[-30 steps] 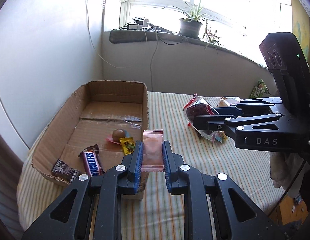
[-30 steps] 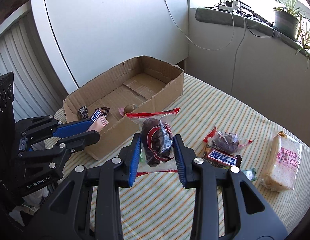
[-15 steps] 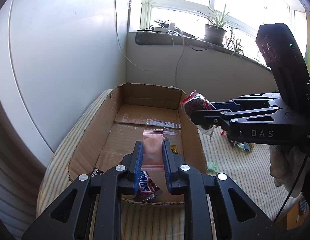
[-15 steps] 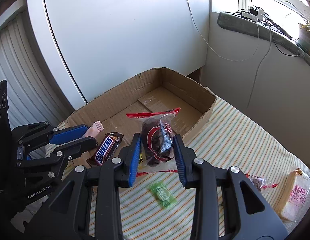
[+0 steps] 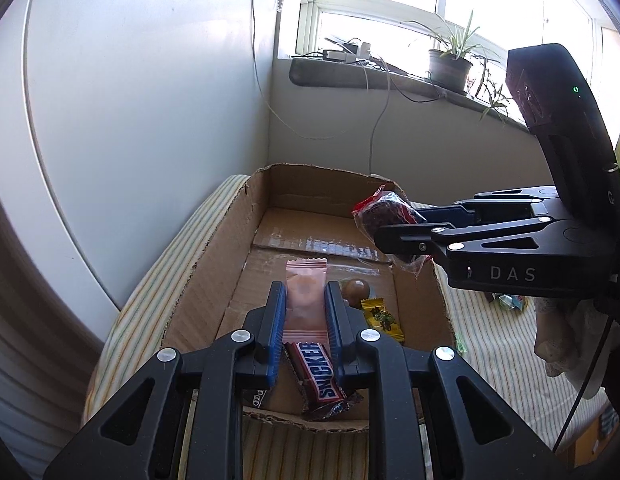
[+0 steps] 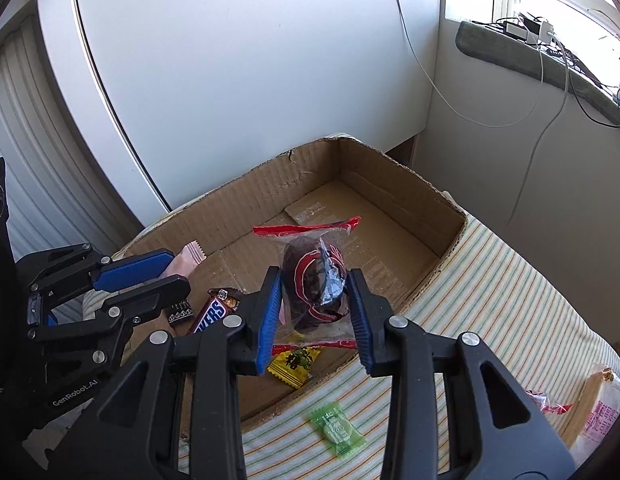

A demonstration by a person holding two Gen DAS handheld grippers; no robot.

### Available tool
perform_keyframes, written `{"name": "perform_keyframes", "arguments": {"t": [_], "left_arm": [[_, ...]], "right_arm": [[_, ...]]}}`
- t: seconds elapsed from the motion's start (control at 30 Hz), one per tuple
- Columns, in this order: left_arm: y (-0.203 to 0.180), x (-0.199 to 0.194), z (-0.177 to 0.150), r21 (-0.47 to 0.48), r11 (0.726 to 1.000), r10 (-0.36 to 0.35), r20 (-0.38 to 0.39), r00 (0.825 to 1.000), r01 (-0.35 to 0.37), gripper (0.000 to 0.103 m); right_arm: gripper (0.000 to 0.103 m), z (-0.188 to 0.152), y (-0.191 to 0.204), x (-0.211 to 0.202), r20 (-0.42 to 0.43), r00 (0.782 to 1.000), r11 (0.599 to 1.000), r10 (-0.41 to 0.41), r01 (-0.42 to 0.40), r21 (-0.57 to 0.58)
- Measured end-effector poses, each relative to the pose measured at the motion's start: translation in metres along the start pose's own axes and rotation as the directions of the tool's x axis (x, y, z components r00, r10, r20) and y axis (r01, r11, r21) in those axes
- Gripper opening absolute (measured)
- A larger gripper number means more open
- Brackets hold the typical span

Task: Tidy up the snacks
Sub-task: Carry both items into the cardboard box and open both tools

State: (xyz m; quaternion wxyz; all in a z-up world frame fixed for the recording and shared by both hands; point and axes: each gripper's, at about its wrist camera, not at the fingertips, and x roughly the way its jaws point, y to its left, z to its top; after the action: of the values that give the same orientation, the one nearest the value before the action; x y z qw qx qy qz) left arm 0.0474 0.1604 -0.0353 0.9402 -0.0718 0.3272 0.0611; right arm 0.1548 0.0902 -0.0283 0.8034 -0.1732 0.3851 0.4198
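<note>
Two snacks held above the cardboard box [image 6: 389, 184], one per gripper. Left gripper [image 5: 306, 312]: clenched on a pink sachet [image 5: 306, 300], pads pressing its long edges, sachet upright over the near half of the box, above the Snickers bar [image 5: 319, 376]. Right gripper [image 6: 313, 304]: clamped on a clear red-trimmed bag with a dark pastry [image 6: 313, 284], bag hanging over the near side of the box, close to the wall facing the striped cloth [image 6: 509, 300].

Already lying in the box: the Snickers bar, a yellow candy packet [image 5: 379, 316], a round brown chocolate ball [image 5: 354, 290], a small dark wrapper at the near corner, mostly hidden behind the left fingers. Not yet in, out on the cloth: a green candy [image 6: 337, 428], a wrapped bread slice [image 6: 601, 416] and another red-trimmed bag at the right edge of the right wrist view.

Likely step: release into the box. Risks, as judged from here:
- Right bag near the wall; on release, possible catch on the rim and a tumble out onto the cloth. Better carried further inward first.
- Thin crinkly film clinging to a pad, so the sachet hanging on after the jaws part.
- Both grippers near each other over the same end; contact between them possible during a simultaneous descent.
- Drop from height onto the chocolate ball, sending it rolling.
</note>
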Motion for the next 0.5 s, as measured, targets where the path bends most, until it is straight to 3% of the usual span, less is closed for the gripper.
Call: {"name": "perform_keyframes", "arguments": {"t": [0.2,0.27,0.5], "left_arm": [[-0.002,0.002,0.001,0.001,1.000,0.010,-0.007,1.000,-0.010,0.021],[-0.002,0.004,0.001,-0.002,1.000,0.016,-0.010,1.000,-0.016,0.028],[-0.004,-0.001,0.000,-0.008,1.000,0.014,0.000,1.000,-0.014,0.030]], "right_arm": [[0.038,0.000,-0.002,-0.001,0.005,1.000,1.000,0.003,-0.003,0.002],[0.054,0.000,-0.003,-0.004,0.019,1.000,1.000,-0.008,0.008,0.004],[0.055,-0.003,-0.007,-0.015,0.032,0.999,1.000,-0.012,0.011,0.012]]}}
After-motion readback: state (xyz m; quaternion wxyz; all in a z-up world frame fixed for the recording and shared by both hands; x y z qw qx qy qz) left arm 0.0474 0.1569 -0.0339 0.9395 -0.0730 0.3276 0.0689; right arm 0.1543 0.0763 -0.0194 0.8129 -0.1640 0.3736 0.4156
